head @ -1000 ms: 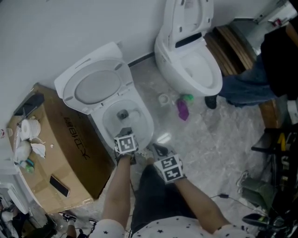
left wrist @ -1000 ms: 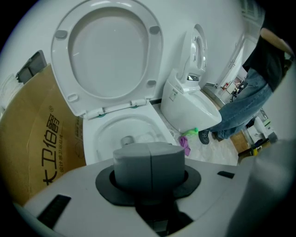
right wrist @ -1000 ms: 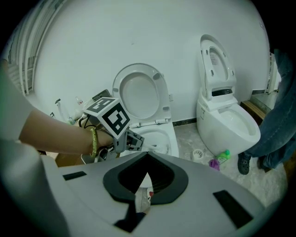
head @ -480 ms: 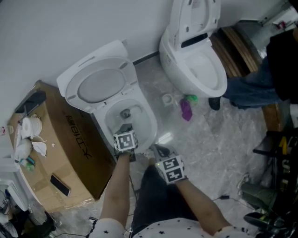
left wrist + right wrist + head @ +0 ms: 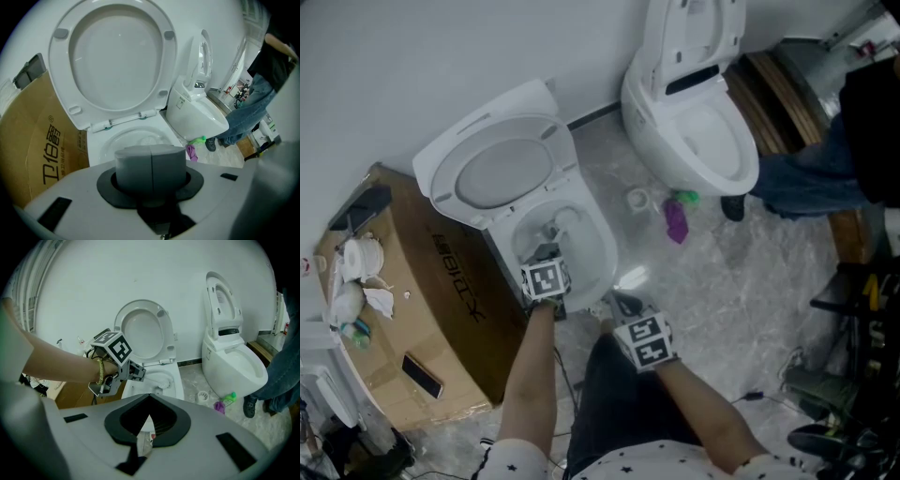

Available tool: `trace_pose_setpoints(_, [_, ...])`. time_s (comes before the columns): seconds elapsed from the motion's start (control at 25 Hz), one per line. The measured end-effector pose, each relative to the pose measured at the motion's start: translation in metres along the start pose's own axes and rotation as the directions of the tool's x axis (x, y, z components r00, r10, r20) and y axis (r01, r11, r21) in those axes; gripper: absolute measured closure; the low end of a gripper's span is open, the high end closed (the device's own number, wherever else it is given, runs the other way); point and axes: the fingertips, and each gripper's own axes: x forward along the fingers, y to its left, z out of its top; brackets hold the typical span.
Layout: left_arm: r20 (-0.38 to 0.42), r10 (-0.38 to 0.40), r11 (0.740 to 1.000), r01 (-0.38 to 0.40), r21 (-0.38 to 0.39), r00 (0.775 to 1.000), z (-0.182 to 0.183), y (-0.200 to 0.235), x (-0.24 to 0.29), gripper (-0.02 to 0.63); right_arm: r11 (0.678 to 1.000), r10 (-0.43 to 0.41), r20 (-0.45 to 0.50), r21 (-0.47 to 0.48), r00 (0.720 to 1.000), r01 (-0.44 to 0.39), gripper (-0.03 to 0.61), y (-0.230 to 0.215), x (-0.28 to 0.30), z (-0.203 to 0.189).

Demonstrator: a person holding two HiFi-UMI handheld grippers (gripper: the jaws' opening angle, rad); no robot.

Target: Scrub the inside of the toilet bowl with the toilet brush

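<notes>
**Left gripper over the open toilet, right gripper held back**

We see a small room with a white wall [image 5: 441, 56] and a grey marbled floor [image 5: 722, 281]. Two white toilets stand along the wall. The near toilet has its seat and lid [image 5: 502, 173] raised, and its toilet bowl [image 5: 605, 251] is open below them. The second toilet [image 5: 698, 131] stands to the right, also with the lid up. On the floor between them lie a green bottle [image 5: 680, 198] and a purple thing [image 5: 675, 221]. A brown cardboard box [image 5: 441, 300] stands just beside the near toilet, with crumpled tissue [image 5: 361, 272] on top. A person in jeans [image 5: 811, 178] stands at the far right.

The left gripper [image 5: 546, 255] is above the front rim of the bowl. Its two grey jaw halves are pressed together, with only a thin seam between them. In the right gripper view a thin pale handle, which we take for the toilet brush [image 5: 157, 382], runs from its tip down into the bowl.

The right gripper [image 5: 621, 305] is over the floor in front of the toilet. Its jaws are apart and nothing is between them.
</notes>
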Motion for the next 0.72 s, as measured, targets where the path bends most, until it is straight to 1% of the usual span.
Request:
trace_pose_setpoints(0.28, [-0.001,0.016,1.0,-0.016,-0.021,1.0,-0.001,0.012,-0.001,0.46,1.0,0.001,0.003,-0.008,1.0,-0.001,0.572,0.002,0.003,0.004])
trace_pose_setpoints(0.44, [0.005,0.04,0.999,-0.039,-0.028,0.999,0.002,0.022,-0.004,0.46,1.0,-0.003,0.007,-0.005,1.0,0.003,0.572,0.001,0.004,0.006])
trace_pose_setpoints(0.72, [0.012,0.064,0.996,-0.063,-0.062,0.998,0.001,0.042,-0.008,0.46,1.0,0.002,0.009,-0.01,1.0,-0.002,0.572,0.005,0.005,0.007])
